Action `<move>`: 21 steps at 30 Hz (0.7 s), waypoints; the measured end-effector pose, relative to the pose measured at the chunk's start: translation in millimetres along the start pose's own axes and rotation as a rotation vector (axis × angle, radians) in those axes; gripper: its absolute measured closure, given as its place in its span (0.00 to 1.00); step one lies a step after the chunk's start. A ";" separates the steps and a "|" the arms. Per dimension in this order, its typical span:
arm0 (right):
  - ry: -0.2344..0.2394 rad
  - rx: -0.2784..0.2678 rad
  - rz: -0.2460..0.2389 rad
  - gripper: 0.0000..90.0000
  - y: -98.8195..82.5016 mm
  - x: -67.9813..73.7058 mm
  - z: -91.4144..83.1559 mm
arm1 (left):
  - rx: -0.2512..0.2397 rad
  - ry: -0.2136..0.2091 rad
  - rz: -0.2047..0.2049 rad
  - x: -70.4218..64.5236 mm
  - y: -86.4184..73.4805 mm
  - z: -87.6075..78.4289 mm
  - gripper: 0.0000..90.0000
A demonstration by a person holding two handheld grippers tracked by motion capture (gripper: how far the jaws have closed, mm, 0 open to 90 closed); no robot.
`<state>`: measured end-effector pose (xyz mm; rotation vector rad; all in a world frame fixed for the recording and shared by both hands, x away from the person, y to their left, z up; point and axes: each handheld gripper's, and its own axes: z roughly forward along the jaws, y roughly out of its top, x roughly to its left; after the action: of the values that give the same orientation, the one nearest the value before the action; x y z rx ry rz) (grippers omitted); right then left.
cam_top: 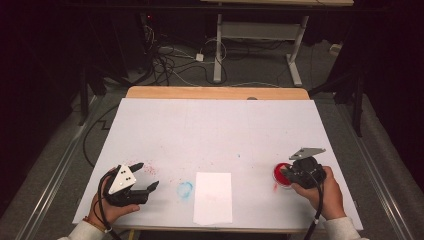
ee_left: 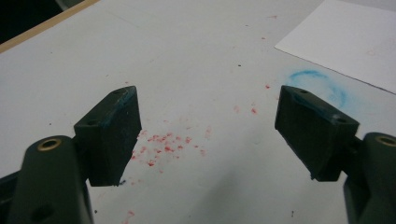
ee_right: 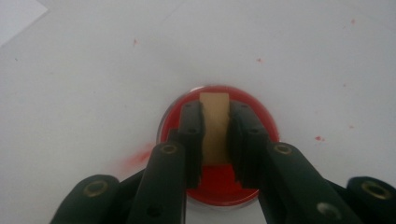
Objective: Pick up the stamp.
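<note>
Right claw (cam_top: pixel 288 172) over red dish (cam_top: pixel 281 175); left claw (cam_top: pixel 146 176) apart.

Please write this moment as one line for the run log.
right gripper: shut on tan block over red ink pad | left gripper: open, empty | white paper: flat, untouched

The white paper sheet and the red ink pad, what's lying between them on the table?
Nothing but bare tabletop in the high view between the white paper sheet and the red ink pad, where the right gripper grips a tan block.
</note>
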<state>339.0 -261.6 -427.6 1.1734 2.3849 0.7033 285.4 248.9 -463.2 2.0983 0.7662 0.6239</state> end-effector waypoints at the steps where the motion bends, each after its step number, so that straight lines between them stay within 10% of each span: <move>1: -0.006 -0.015 0.004 0.85 0.9 -0.2 -3.5 | -0.001 0.001 -0.001 0.1 0.0 -0.1 0.24; 14: -0.049 -0.168 0.009 0.85 12.3 -5.2 -54.5 | 0.000 0.001 0.002 -1.1 0.5 0.3 0.25; 21: -0.072 -0.172 0.009 0.85 17.5 -9.0 -54.6 | 0.004 -0.003 0.004 -1.3 0.1 0.7 0.25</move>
<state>325.3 -274.2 -372.6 1.1188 2.2133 0.8361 285.0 247.6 -463.7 2.1046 0.7621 0.6218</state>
